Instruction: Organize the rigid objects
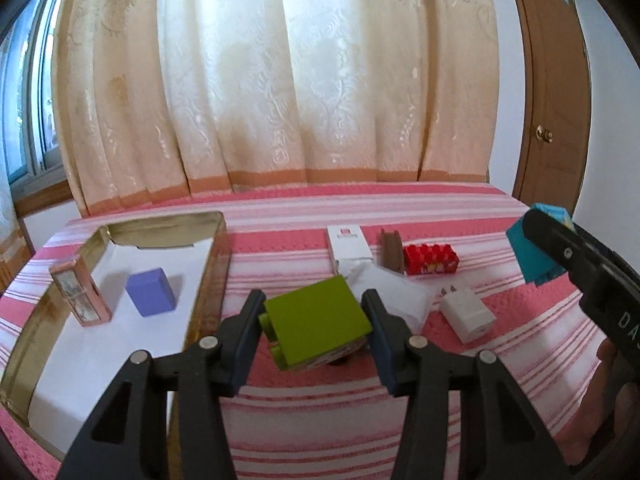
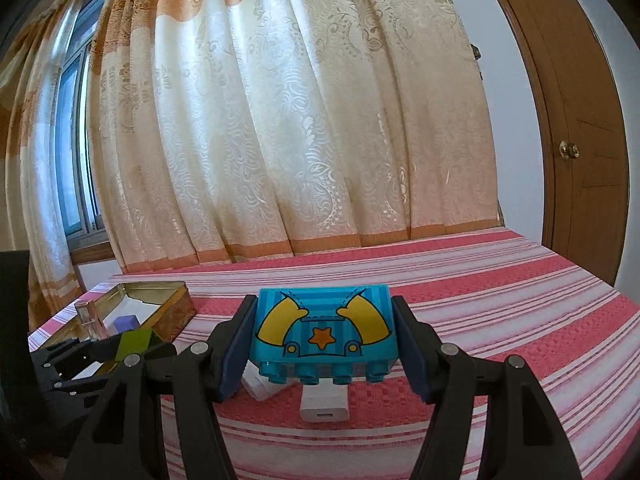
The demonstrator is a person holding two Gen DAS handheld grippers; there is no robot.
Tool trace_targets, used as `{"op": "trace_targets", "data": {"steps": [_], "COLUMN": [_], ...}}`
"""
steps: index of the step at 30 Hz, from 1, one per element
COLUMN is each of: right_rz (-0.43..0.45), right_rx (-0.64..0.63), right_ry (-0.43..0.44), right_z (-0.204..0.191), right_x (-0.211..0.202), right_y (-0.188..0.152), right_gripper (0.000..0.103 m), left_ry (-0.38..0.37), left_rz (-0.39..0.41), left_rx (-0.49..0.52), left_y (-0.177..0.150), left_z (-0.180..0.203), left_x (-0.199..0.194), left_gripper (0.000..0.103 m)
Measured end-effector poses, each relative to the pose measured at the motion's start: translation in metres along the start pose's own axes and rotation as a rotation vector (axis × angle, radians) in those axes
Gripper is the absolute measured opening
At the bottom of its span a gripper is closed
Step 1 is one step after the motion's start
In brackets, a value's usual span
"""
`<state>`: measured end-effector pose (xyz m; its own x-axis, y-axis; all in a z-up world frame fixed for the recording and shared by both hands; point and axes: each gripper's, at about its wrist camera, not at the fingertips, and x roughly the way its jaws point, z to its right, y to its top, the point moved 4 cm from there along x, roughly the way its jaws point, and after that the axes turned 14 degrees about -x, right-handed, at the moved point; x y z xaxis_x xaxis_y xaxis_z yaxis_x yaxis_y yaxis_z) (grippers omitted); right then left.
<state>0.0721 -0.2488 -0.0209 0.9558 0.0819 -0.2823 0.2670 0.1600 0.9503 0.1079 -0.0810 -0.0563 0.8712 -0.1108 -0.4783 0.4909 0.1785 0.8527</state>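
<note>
My left gripper (image 1: 314,320) is shut on a green block (image 1: 316,326) and holds it above the striped bed, just right of the gold tin (image 1: 216,264). The tin holds a purple block (image 1: 150,292) and a pink-framed box (image 1: 80,290). My right gripper (image 2: 322,340) is shut on a blue toy brick (image 2: 324,326) with yellow arms and an orange star, held above a white charger (image 2: 325,406). The blue brick also shows in the left wrist view (image 1: 534,248) at the far right. The tin shows in the right wrist view (image 2: 176,314) at the left.
On the pink striped bed (image 1: 400,208) lie a white box (image 1: 348,246), a brown piece (image 1: 392,256), a red brick (image 1: 430,260), a white charger (image 1: 468,314) and a clear plastic bag (image 1: 394,294). Curtains hang behind; a wooden door (image 2: 580,120) stands at the right.
</note>
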Motion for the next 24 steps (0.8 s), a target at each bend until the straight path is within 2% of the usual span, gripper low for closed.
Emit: {"op": "trace_targets", "data": {"steps": [13,24], "right_rz": [0.008,0.029], "right_rx": [-0.014,-0.043], "right_ry": [0.016,0.036], "right_z": [-0.01,-0.029], "right_x": [0.002,0.0], "right_y": [0.001,0.005], "right_gripper": [0.067,0.067], "left_ry": [0.026,0.061], "left_rz": [0.14,0.192], "left_rx": [0.012,-0.035], "left_y": [0.008,0.015], "left_z": [-0.008,-0.033], "left_x": [-0.019,-0.025], "left_gripper": [0.049,0.049]}}
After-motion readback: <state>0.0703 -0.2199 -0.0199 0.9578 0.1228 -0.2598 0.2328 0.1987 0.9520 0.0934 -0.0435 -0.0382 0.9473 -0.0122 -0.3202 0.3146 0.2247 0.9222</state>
